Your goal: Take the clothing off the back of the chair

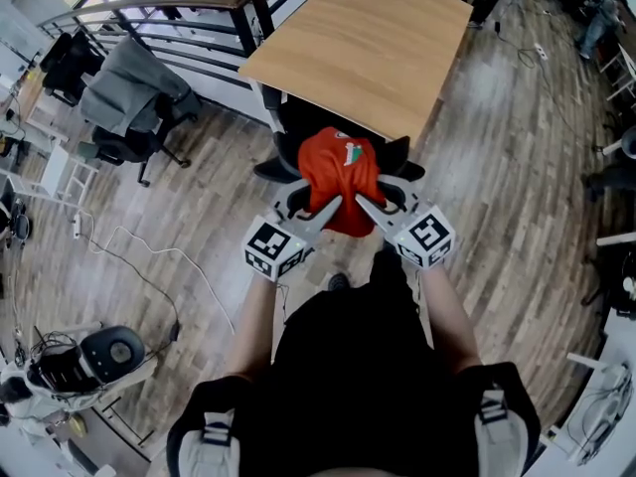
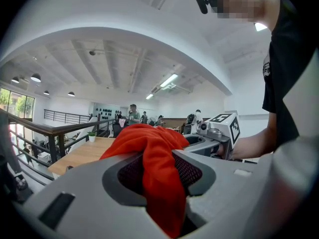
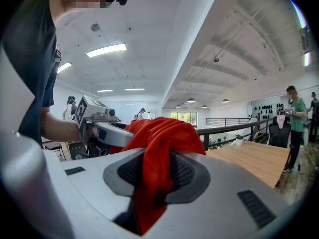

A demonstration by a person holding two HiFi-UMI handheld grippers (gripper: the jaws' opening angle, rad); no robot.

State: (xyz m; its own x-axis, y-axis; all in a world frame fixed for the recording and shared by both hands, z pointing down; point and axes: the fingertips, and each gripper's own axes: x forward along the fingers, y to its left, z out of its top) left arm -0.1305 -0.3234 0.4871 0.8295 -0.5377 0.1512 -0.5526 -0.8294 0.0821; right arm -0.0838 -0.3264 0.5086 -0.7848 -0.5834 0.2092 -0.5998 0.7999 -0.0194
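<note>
A red garment (image 1: 338, 172) with a small white and green print hangs bunched between my two grippers, over a black chair (image 1: 294, 129) tucked at the table. In the head view my left gripper (image 1: 332, 205) grips the cloth's near left side and my right gripper (image 1: 364, 205) its near right side. The left gripper view shows my left gripper (image 2: 158, 176) shut on a fold of the red garment (image 2: 154, 148), with the right gripper's marker cube (image 2: 227, 128) beyond. The right gripper view shows my right gripper (image 3: 157, 176) shut on another fold of the garment (image 3: 167, 136). The chair back is hidden under the cloth.
A wooden table (image 1: 368, 38) stands just beyond the chair, and a black railing (image 1: 179, 13) runs to its left. Another office chair draped in grey clothing (image 1: 129, 97) stands at left. A white machine (image 1: 84, 361) and a floor cable (image 1: 149, 256) lie at lower left. People stand far off.
</note>
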